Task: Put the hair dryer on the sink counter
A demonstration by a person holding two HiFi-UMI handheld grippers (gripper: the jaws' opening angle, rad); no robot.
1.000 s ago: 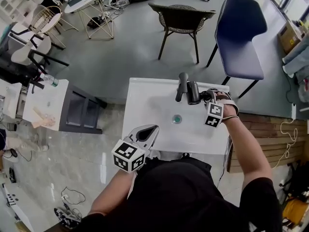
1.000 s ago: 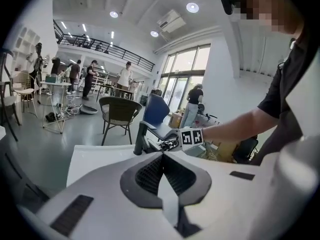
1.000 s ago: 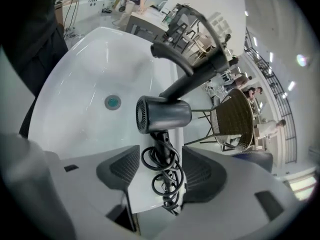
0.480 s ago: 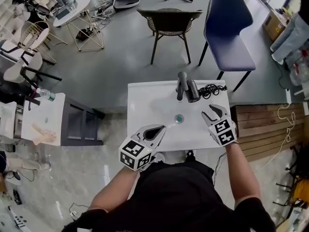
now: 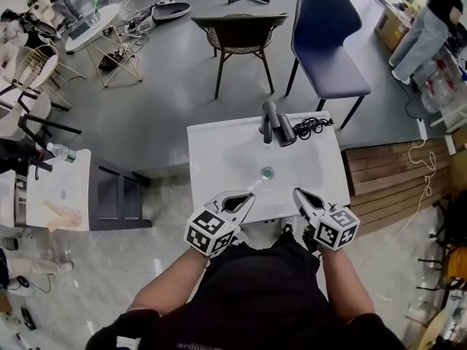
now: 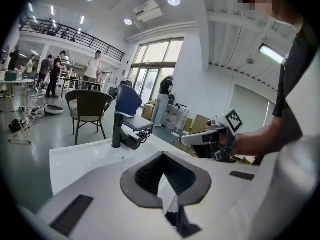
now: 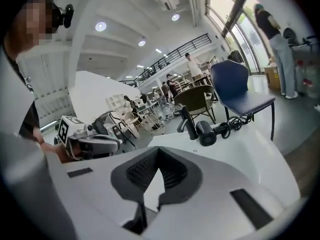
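Observation:
The black hair dryer (image 5: 286, 131) lies on the white sink counter (image 5: 219, 152) at the back, just right of the black faucet (image 5: 268, 119), with its cord (image 5: 311, 125) coiled to the right. It also shows as the hair dryer (image 7: 206, 132) and the hair dryer (image 6: 131, 141) in the two gripper views. My right gripper (image 5: 299, 194) hovers at the counter's near edge, shut with nothing between its jaws. My left gripper (image 5: 248, 197) sits beside it on the left, also shut and holding nothing. Both are well apart from the dryer.
The basin's drain (image 5: 267, 172) lies between the grippers and the faucet. Behind the counter stand a wicker chair (image 5: 237, 31) and a blue chair (image 5: 325, 42). A dark cabinet (image 5: 117, 195) is at left, wooden boards (image 5: 387, 173) at right. People stand in the background.
My right gripper drew back from the hair dryer to the counter's near edge and its jaws closed. The dryer stays by the faucet. The left gripper barely moved.

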